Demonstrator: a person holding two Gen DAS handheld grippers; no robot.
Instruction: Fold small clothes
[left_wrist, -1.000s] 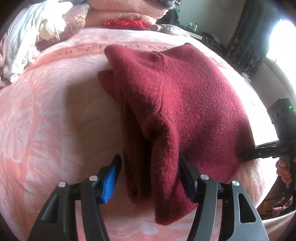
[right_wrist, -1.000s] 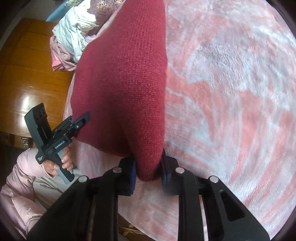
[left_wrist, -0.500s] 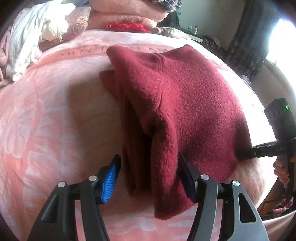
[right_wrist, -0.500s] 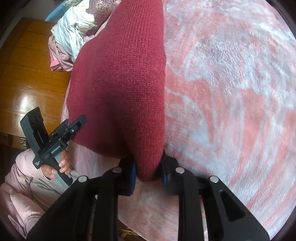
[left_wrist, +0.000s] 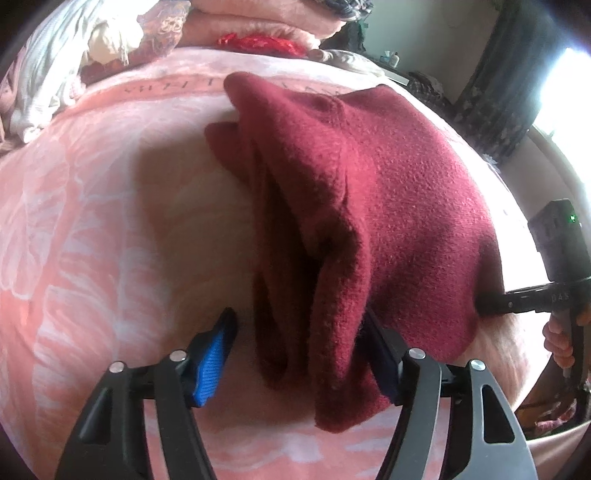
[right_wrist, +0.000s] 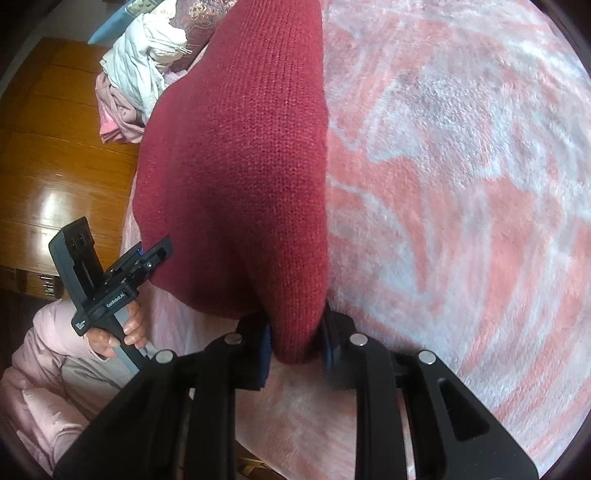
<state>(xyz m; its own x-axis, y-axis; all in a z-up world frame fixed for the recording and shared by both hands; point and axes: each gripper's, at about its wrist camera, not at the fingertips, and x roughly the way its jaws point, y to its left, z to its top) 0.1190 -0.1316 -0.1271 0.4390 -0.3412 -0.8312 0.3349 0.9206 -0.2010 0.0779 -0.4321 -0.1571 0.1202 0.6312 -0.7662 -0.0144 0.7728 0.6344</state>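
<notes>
A dark red knit garment (left_wrist: 369, 192) lies on the pink flowered blanket (left_wrist: 92, 240), also seen in the right wrist view (right_wrist: 236, 166). My left gripper (left_wrist: 299, 332) is open, its jaws wide apart around a hanging fold of the garment's near edge. My right gripper (right_wrist: 295, 343) is shut on the garment's other corner, pinching a rounded fold. The right gripper shows in the left wrist view (left_wrist: 535, 299) at the garment's right edge; the left gripper shows in the right wrist view (right_wrist: 147, 258) at the garment's left edge.
A pile of white and pink clothes (left_wrist: 55, 74) and folded pink bedding (left_wrist: 258, 22) lie at the far end of the bed. Wooden floor (right_wrist: 44, 177) lies beside the bed. The blanket (right_wrist: 461, 184) stretches to the right of the garment.
The left gripper has tilted and moved slightly, the garment fold still between its open jaws. The right gripper keeps its grip on the corner and has barely moved.
</notes>
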